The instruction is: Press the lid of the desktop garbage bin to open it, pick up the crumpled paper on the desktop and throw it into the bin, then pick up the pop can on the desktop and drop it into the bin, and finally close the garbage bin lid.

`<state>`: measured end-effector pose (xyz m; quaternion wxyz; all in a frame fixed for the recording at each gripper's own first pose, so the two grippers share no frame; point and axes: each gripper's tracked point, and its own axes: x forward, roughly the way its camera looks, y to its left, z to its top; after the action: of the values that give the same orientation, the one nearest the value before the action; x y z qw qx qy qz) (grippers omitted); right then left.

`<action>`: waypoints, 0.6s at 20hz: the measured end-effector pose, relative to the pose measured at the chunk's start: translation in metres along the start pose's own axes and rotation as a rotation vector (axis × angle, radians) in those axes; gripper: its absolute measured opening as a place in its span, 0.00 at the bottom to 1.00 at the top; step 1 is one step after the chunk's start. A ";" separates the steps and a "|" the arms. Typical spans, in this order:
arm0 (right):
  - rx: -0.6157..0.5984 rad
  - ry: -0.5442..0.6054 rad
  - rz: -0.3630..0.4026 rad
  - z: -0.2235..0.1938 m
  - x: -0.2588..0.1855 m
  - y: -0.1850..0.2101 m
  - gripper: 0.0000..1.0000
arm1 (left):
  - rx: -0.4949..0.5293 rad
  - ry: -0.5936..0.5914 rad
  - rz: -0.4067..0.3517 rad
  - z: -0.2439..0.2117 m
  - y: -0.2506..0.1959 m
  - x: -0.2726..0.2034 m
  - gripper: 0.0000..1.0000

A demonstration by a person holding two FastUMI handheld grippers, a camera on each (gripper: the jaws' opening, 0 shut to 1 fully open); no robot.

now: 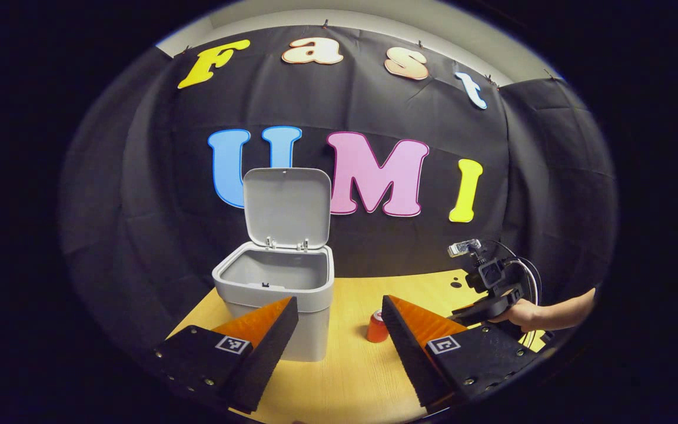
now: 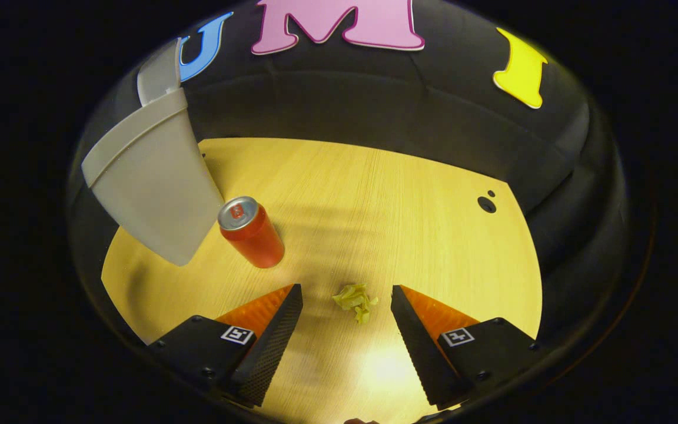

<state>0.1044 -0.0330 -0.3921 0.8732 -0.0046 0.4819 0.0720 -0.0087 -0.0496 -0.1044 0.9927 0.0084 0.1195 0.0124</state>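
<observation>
The grey desktop bin (image 1: 280, 294) stands on the wooden table with its lid (image 1: 286, 207) swung upright. My left gripper (image 1: 339, 309) hovers open in front of the bin, holding nothing. A red pop can (image 1: 376, 327) stands upright to the right of the bin. In the right gripper view, the bin (image 2: 150, 176) and the can (image 2: 252, 233) are at the left. A small crumpled yellowish paper (image 2: 355, 301) lies on the table between the fingertips of my open right gripper (image 2: 346, 294), untouched. Farther right in the left gripper view is the right gripper (image 1: 492, 282), held by a hand (image 1: 521, 312).
The yellow wooden table (image 2: 386, 200) has a dark hole (image 2: 486, 204) near its far right edge. The black cloth wall closes the back and sides. Bare tabletop lies right of the can and beyond the paper.
</observation>
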 end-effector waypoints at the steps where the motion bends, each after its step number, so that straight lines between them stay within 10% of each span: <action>1: 0.002 0.018 0.003 -0.003 0.011 -0.001 0.99 | -0.004 0.006 0.019 -0.002 0.003 -0.001 0.94; 12: 0.001 0.213 0.076 -0.046 0.064 0.001 0.99 | -0.037 0.071 0.132 -0.015 -0.004 0.008 0.94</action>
<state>0.0998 -0.0276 -0.4707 0.8138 0.0066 0.5718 0.1038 -0.0047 -0.0536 -0.1206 0.9848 -0.0026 0.1537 0.0804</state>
